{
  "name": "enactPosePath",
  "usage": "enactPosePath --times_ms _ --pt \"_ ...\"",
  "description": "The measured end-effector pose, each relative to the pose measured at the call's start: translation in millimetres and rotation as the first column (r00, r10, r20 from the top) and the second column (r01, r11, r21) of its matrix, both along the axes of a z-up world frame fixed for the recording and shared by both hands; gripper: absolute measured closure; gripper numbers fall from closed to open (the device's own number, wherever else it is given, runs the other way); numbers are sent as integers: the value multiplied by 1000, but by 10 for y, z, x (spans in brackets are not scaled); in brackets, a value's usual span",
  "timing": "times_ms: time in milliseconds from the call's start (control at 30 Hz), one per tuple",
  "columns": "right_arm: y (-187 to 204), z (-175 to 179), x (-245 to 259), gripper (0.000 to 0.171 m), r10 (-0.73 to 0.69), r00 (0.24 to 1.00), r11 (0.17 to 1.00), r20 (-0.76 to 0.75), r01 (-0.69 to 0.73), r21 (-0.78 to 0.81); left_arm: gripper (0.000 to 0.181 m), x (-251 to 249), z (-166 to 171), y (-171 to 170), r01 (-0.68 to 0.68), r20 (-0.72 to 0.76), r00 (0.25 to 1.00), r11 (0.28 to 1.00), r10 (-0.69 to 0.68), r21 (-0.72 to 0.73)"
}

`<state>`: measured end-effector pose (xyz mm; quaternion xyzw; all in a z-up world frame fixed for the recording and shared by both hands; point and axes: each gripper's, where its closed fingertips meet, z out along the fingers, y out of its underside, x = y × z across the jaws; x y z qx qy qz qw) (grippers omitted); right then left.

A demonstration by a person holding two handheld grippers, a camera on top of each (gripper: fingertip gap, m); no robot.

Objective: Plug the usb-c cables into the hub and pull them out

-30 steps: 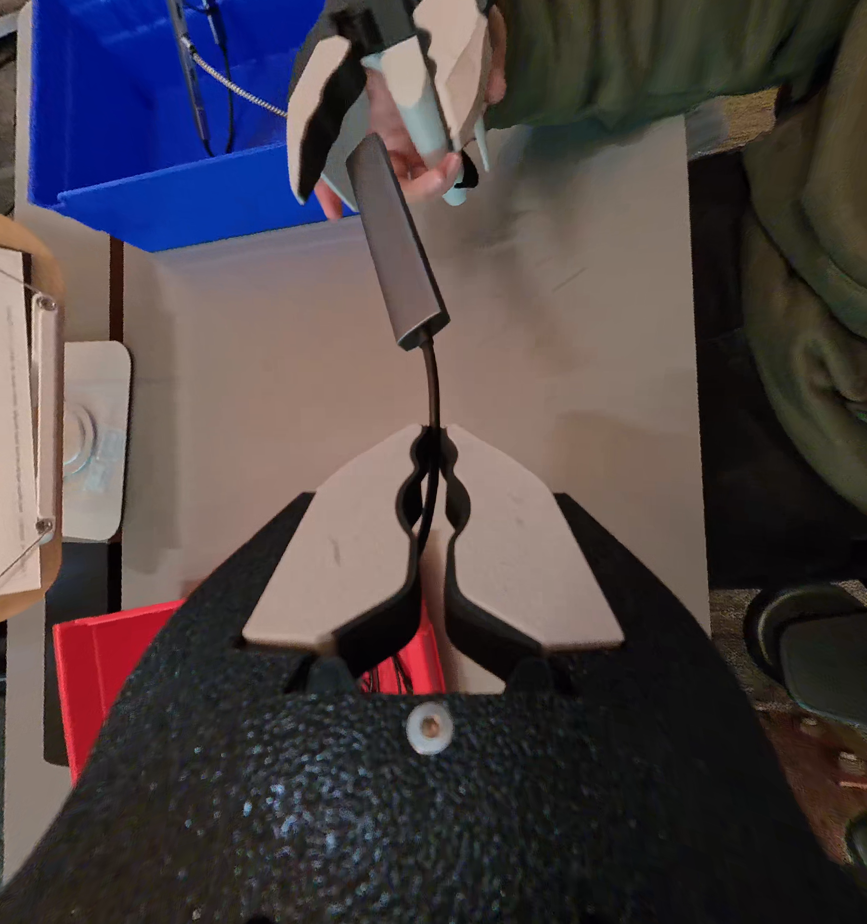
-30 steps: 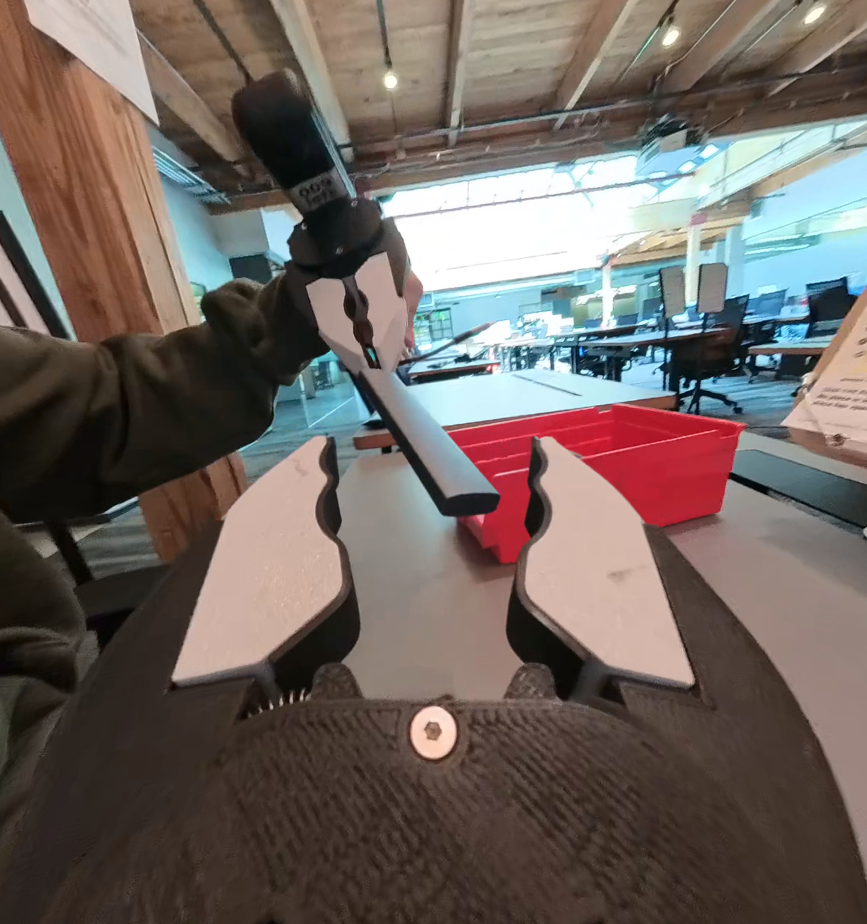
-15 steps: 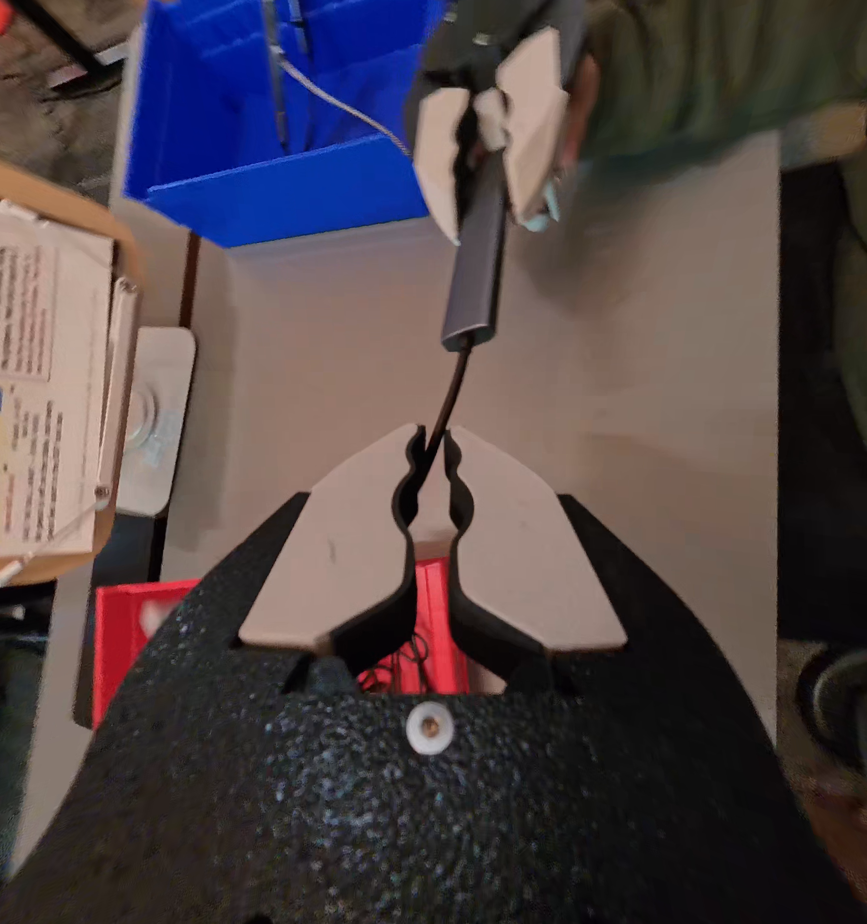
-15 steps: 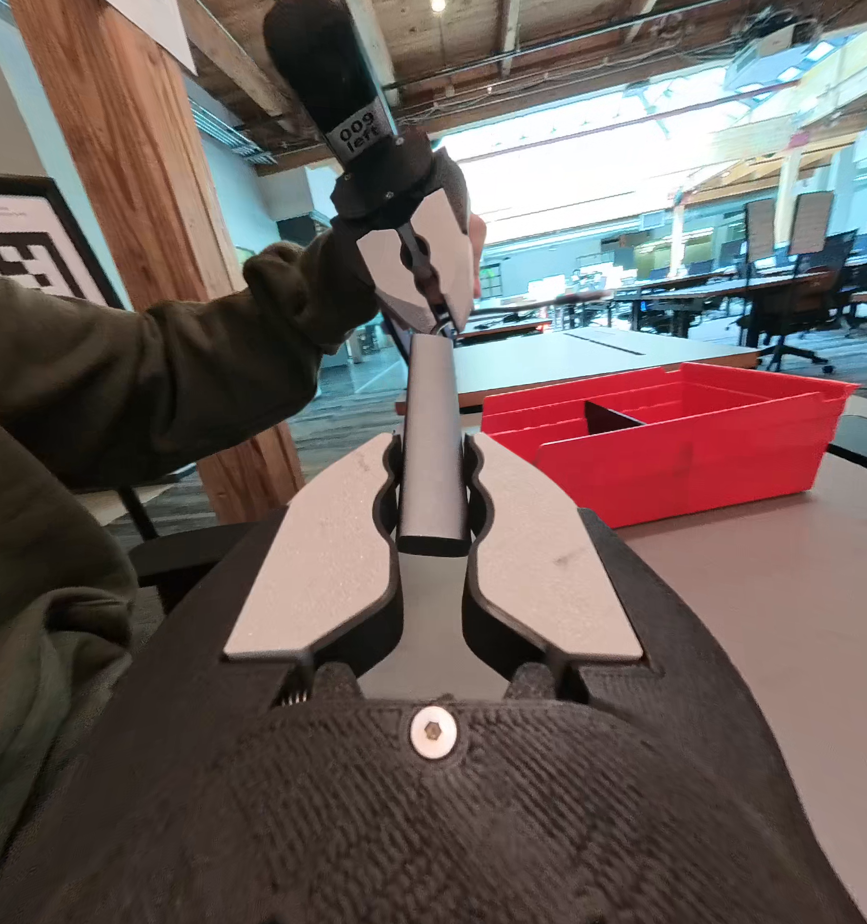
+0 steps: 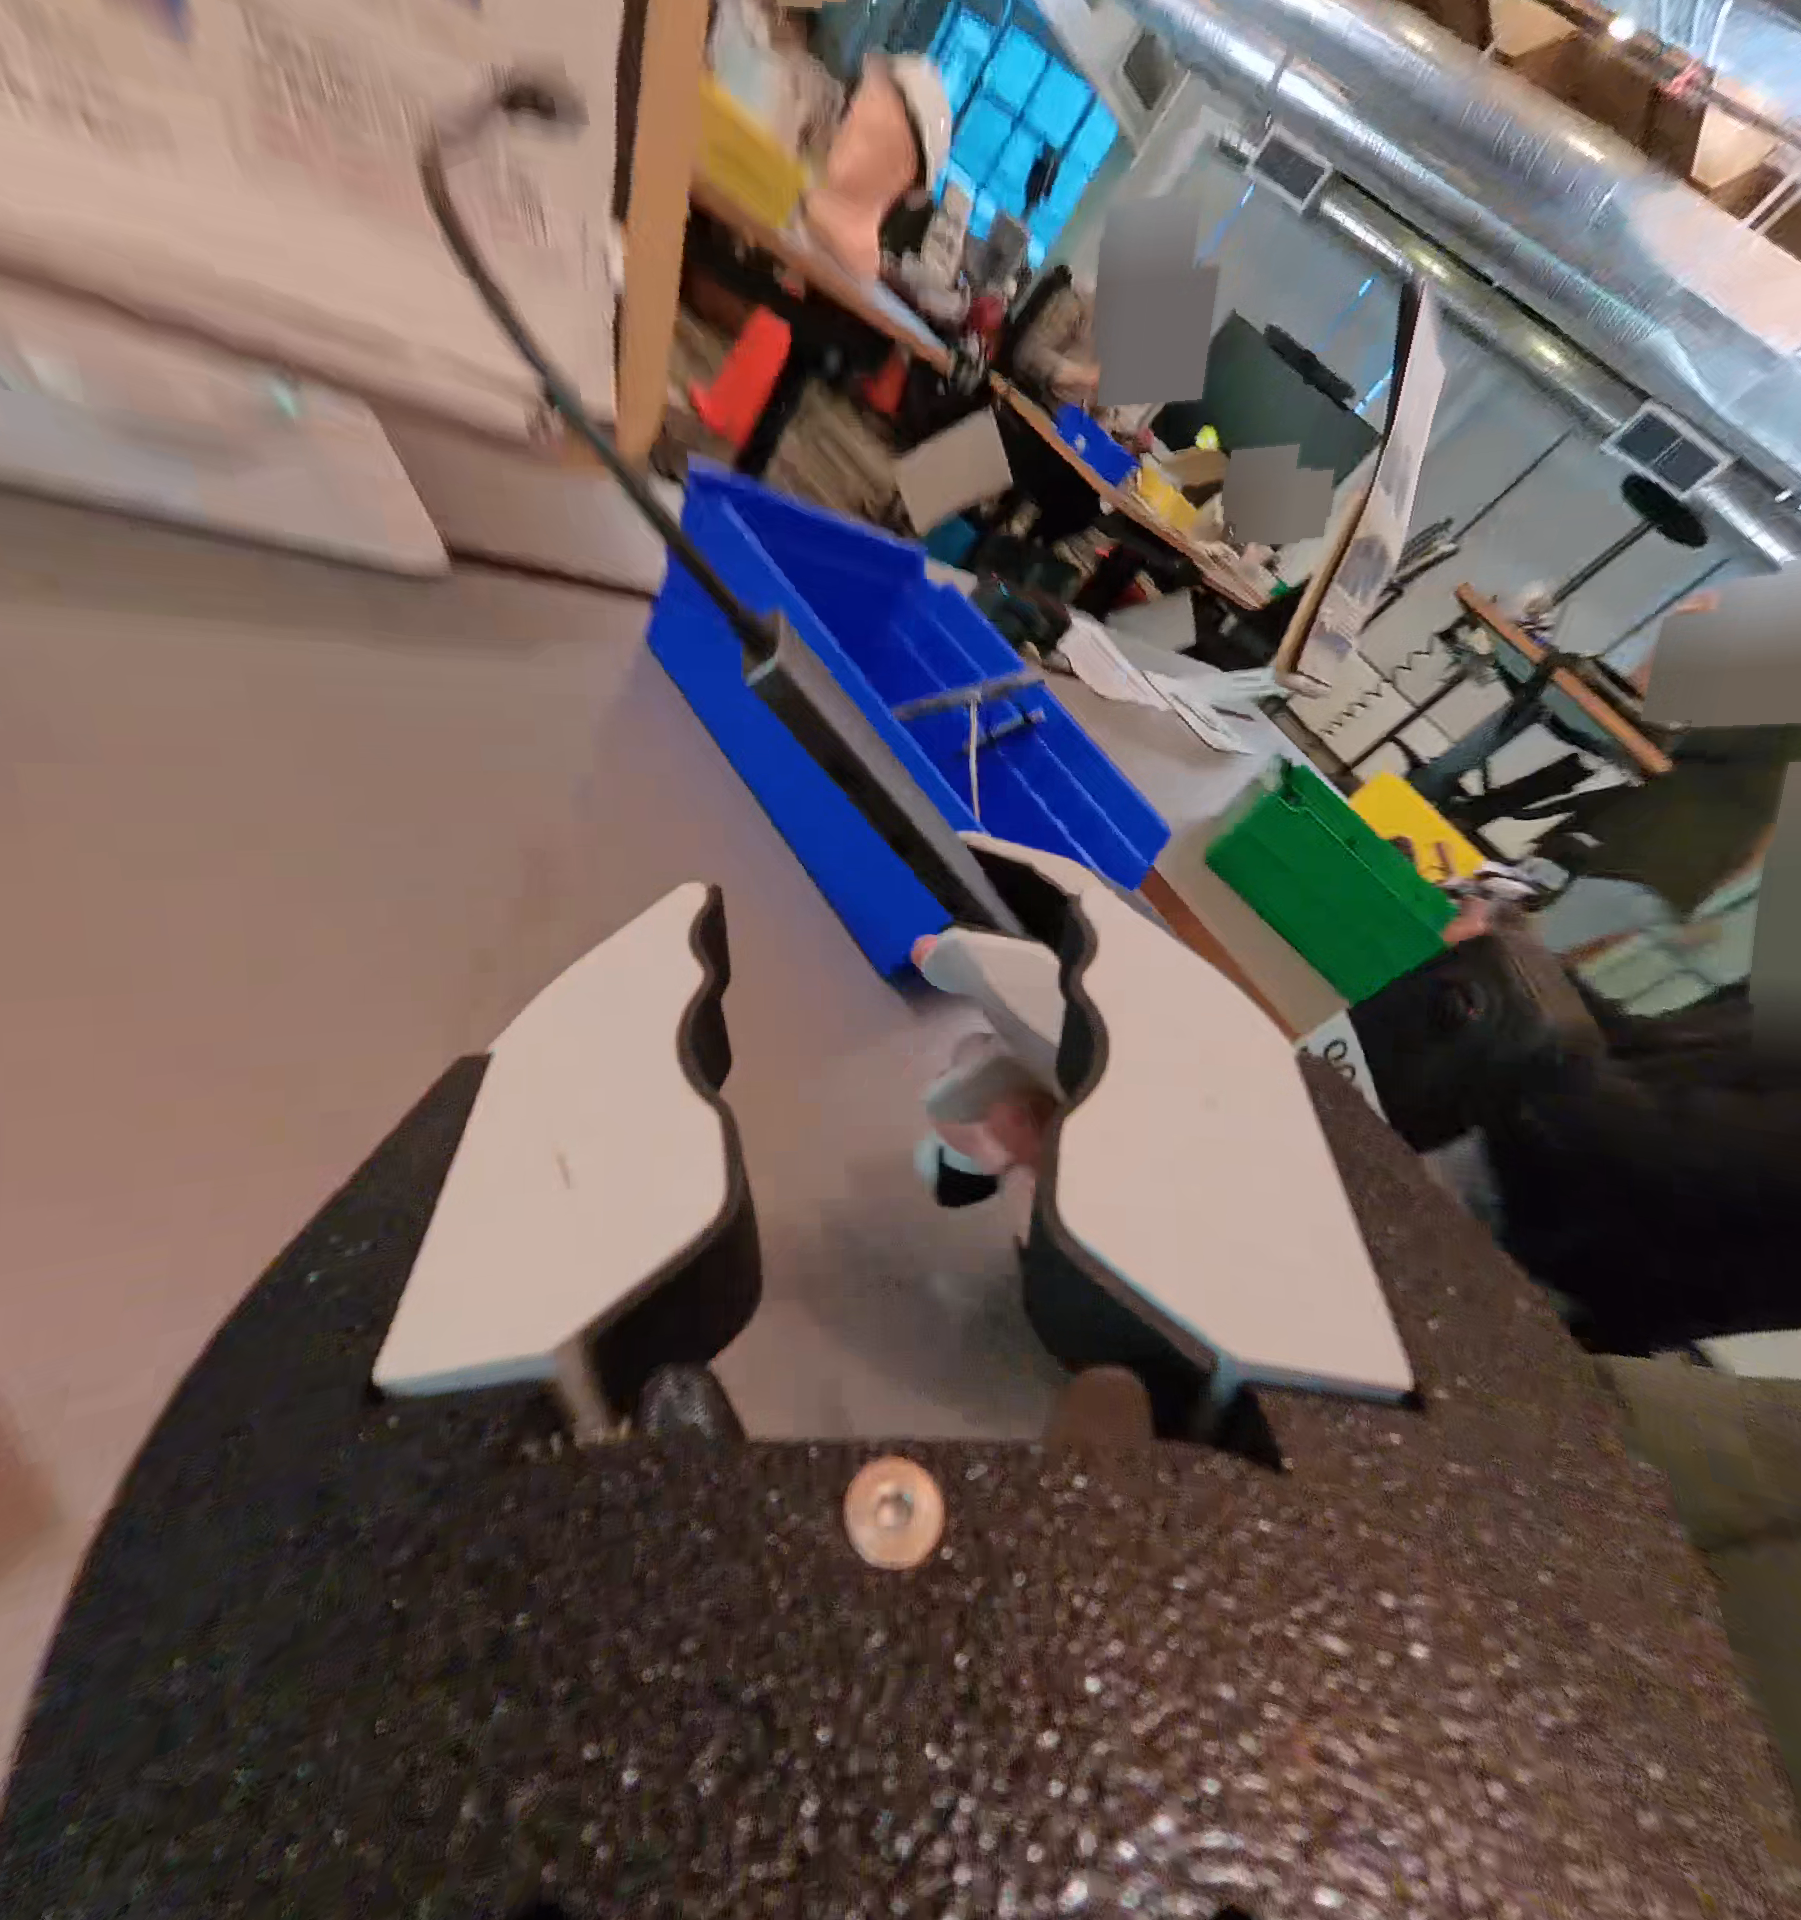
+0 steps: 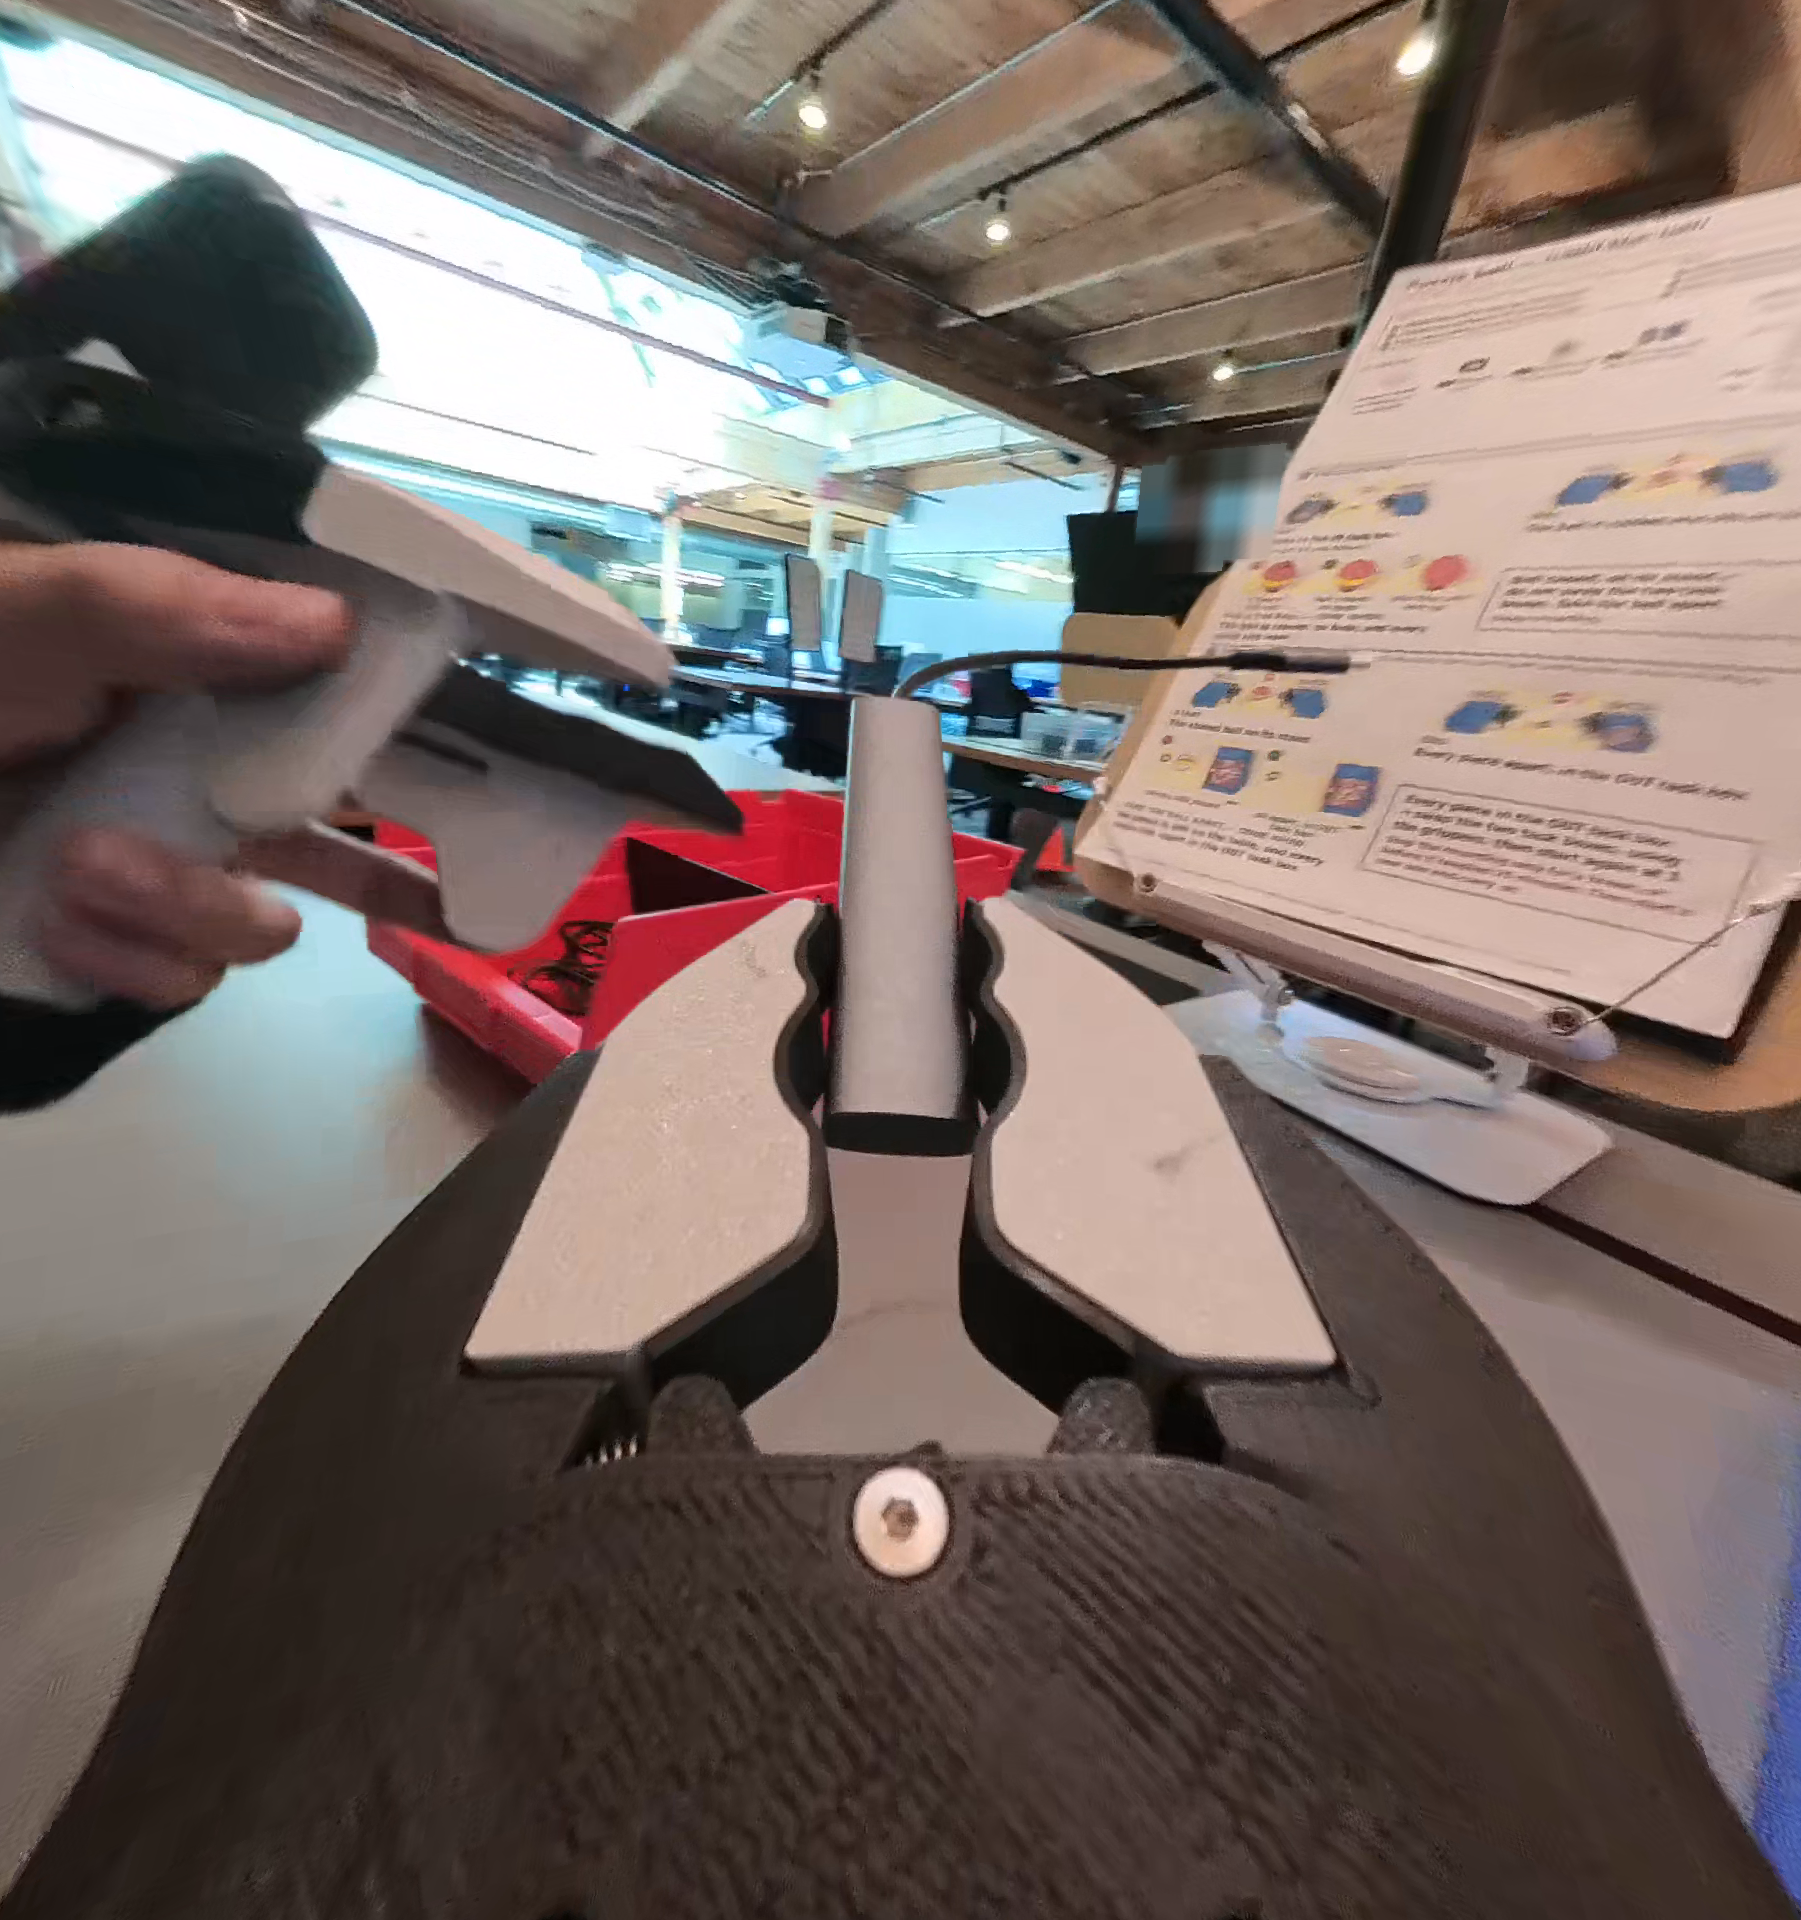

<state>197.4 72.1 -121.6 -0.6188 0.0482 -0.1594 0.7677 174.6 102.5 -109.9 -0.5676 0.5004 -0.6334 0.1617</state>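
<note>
Between the pale, wavy-edged fingers of the right gripper (image 6: 896,1023), at the centre of the right wrist frame, stood the hub (image 6: 896,904), a slim grey metal bar with rounded edges and a dark end face, clamped near its lower end and pointing up and away. From its far tip a thin black cable (image 6: 1104,660) curved to the right and ended in a small plug that hung free in front of the instruction sheet (image 6: 1561,644), a printed page on a tilted wooden board at the right of the frame. At the left of that frame the left gripper (image 6: 605,727) showed side-on in a person's hand (image 6: 96,748), its flat grey fingers (image 6: 480,582) spread apart with nothing between them. Behind it lay a glossy red plastic bin (image 6: 730,914) with dividers and a tangle of dark cables inside, resting on the smooth grey table (image 6: 200,1195).

Low in the left wrist frame the left gripper (image 5: 896,1029) had its own fingers released and wide apart over bare table (image 5: 252,831). Above its right-hand finger the hub (image 5: 854,758) ran diagonally towards the upper left, its black cable (image 5: 522,312) arching up into blur. Behind the hub sat a blue ribbed plastic bin (image 5: 802,810), and further right a green box (image 5: 1322,904).
</note>
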Motion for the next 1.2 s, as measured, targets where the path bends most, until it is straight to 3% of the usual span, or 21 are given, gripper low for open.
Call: enactPosePath --times_ms 67,200,400,567,800,933,1000,1133,1200 --pt "37 -35 -94 148 -32 999 999 38 32 -4 124 96 -132 -145 45 -50 998 994 -50 -96" --pt "54 -121 -163 148 -118 987 992 106 122 -29 166 196 -194 -230 90 -64 992 963 -110 -255" --pt "68 -270 -180 147 -99 995 993 0 99 -58 171 185 -312 -235 218 -103 951 871 -290 -439" --pt "66 -318 -178 132 -117 993 989 -10 116 -90 172 157 -363 -234 284 -135 907 815 -400 -506" --pt "57 -379 -227 142 -119 993 987 -22 116 -112 172 170 -408 -299 332 -173 864 792 -474 -511" --pt "-29 -377 -124 147 -135 987 988 -89 128 -83 171 246 -407 -364 313 -164 889 828 -428 -465" --pt "-100 -363 -36 147 -160 978 987 -130 154 -54 161 270 -346 -362 313 -136 911 868 -389 -385" --pt "-235 -346 120 147 -203 963 979 -177 203 -20 159 221 -5 39 211 -27 977 977 -211 -7" --pt "-262 -336 153 147 -204 961 978 -186 206 -7 158 157 101 489 97 -27 995 967 -93 236"
